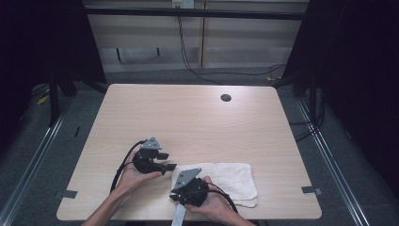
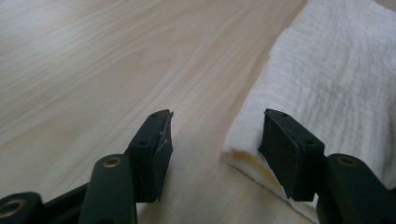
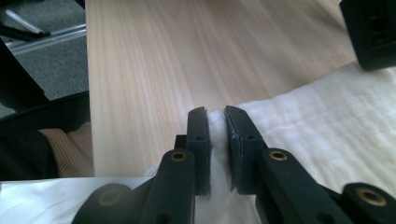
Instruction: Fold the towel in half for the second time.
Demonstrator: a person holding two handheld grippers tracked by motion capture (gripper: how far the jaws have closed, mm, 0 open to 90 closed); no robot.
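Towel corner pinched, left side not yet gripped

My left claw (image 2: pixel 212 149) stands wide at the white towel (image 1: pixel 225 180)'s left edge, one pad touching the fold, nothing clamped. My right claw (image 3: pixel 216 140) is narrow, pinching the towel's near left corner. The towel lies folded by the tabletop (image 1: pixel 188 117)'s near edge, right of middle; I judge any lifting or folding is ahead.
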